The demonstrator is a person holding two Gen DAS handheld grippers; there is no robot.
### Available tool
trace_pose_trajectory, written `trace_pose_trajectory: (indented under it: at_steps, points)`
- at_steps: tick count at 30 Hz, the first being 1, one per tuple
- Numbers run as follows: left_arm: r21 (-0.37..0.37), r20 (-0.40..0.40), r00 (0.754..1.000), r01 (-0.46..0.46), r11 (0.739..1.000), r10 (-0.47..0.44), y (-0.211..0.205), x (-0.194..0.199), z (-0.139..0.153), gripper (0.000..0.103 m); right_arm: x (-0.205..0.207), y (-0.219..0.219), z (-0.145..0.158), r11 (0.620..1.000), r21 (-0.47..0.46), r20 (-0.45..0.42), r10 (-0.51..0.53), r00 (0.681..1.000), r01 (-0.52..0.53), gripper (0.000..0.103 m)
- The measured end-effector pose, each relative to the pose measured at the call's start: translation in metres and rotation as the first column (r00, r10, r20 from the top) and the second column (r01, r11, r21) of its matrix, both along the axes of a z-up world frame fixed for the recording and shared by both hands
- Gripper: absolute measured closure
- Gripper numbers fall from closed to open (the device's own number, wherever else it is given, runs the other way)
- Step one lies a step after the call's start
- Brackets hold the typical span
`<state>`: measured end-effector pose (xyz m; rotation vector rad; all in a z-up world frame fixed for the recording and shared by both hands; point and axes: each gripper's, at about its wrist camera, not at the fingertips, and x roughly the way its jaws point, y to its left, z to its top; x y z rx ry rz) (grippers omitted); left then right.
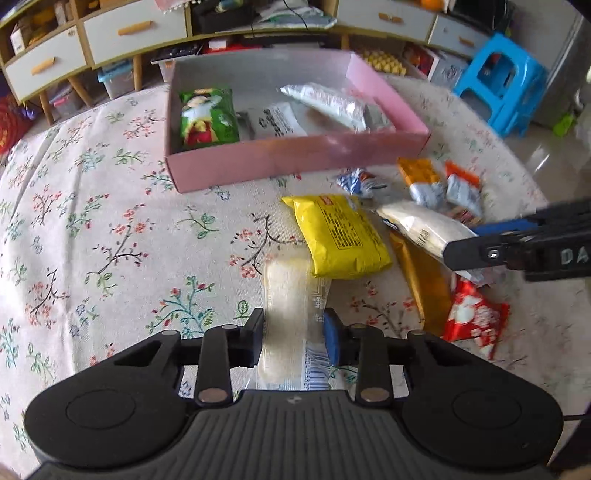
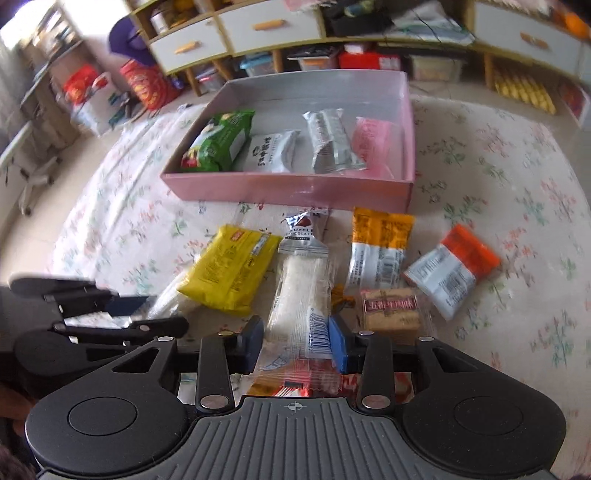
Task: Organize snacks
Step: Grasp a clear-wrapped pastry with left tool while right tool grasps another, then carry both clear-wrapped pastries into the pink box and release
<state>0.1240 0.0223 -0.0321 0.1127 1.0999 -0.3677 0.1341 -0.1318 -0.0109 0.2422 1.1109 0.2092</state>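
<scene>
A pink box (image 1: 295, 155) (image 2: 288, 188) stands on the floral tablecloth and holds a green bag (image 1: 207, 116) (image 2: 221, 140) and several pale packets. My left gripper (image 1: 295, 332) is shut on a clear-wrapped white pastry (image 1: 291, 295) near the table's front. My right gripper (image 2: 297, 338) is shut on another clear-wrapped white pastry (image 2: 303, 288); it shows in the left wrist view (image 1: 424, 229) with the right gripper's fingers (image 1: 476, 251) on it. A yellow pack (image 1: 340, 236) (image 2: 231, 269) lies between the two.
Loose snacks lie in front of the box: orange-and-silver packets (image 2: 380, 247) (image 2: 450, 269), a brown biscuit pack (image 2: 391, 310), a red wrapper (image 1: 472, 317), a blue-white chocolate packet (image 2: 303, 225). A blue stool (image 1: 498, 81) and drawers (image 1: 136, 33) stand behind.
</scene>
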Motion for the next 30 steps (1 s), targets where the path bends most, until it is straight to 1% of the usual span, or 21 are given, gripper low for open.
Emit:
trace_pose_trajectory:
  at_steps: [5,7,12,15,19,22,26,30]
  points:
    - [-0.084,0.017,0.998,-0.06,0.995,0.061,0.023,-0.003,0.018,0.074,-0.008,-0.031,0.021,0.986,0.148,-0.005,-0.079,0.997,0.079,0.066]
    - [-0.111,0.031,0.996,-0.076,0.991,0.08,0.03,-0.005,0.027,0.074,-0.008,-0.04,0.026,0.978,0.177,-0.007,-0.109,0.994,0.108,0.066]
    - [-0.166,0.071,0.99,-0.106,0.98,0.119,0.04,-0.003,0.04,0.074,-0.006,-0.055,0.033,0.967,0.2,0.009,-0.163,0.987,0.158,0.067]
    - [-0.195,0.069,0.987,-0.126,0.973,0.142,0.042,0.001,0.039,0.074,-0.004,-0.061,0.032,0.963,0.191,0.014,-0.198,0.98,0.192,0.068]
    - [-0.205,0.081,0.982,-0.149,0.967,0.169,0.045,0.005,0.041,0.074,-0.002,-0.066,0.027,0.953,0.212,-0.01,-0.221,0.975,0.218,0.068]
    - [-0.221,0.085,0.978,-0.167,0.961,0.189,0.048,0.005,0.042,0.074,-0.003,-0.067,0.028,0.948,0.223,-0.008,-0.232,0.973,0.228,0.07]
    - [-0.211,0.098,0.976,-0.173,0.962,0.196,0.045,0.006,0.043,0.074,-0.003,-0.07,0.03,0.94,0.242,0.002,-0.25,0.968,0.242,0.075]
    - [-0.206,0.104,0.976,-0.169,0.964,0.193,0.042,0.007,0.042,0.074,-0.001,-0.072,0.03,0.937,0.249,-0.001,-0.254,0.967,0.246,0.077]
